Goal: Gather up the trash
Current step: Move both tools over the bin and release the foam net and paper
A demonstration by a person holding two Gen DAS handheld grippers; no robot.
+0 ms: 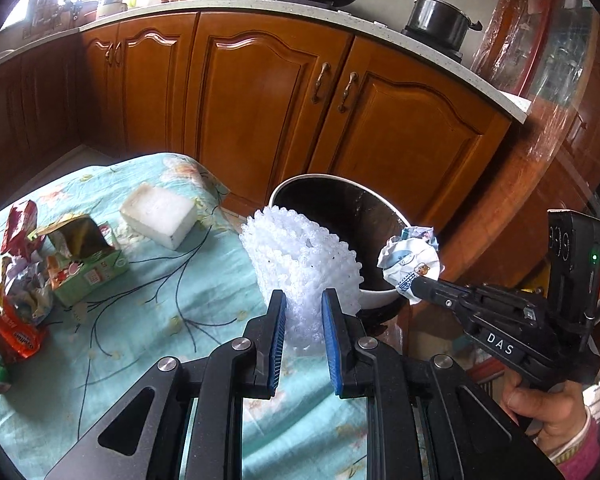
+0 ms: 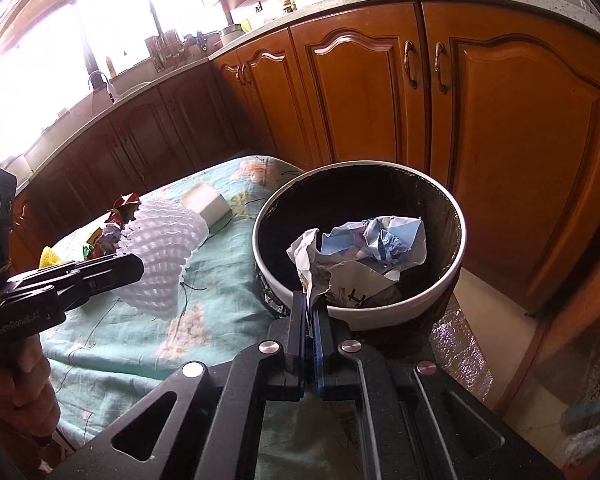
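Note:
My left gripper (image 1: 303, 300) is shut on a white foam fruit net (image 1: 300, 256), held upright over the table's right edge beside the bin. The same foam net (image 2: 160, 252) shows in the right wrist view, gripped by the left gripper (image 2: 134, 270). My right gripper (image 2: 310, 304) is shut on a crumpled white and blue paper wrapper (image 2: 364, 252), which hangs over the open mouth of the white-rimmed trash bin (image 2: 380, 312). From the left wrist view, the wrapper (image 1: 410, 258) sits at the tip of the right gripper (image 1: 418, 284), above the bin (image 1: 380, 296). The bin's inside is dark.
On the floral teal tablecloth (image 1: 172, 300) lie a white foam block (image 1: 158, 216), an opened green carton (image 1: 86, 258) and several crumpled snack wrappers (image 1: 16, 312) at the left. Wooden cabinets (image 1: 260, 92) stand behind, with pots on the counter. A hand (image 1: 548, 412) holds the right gripper.

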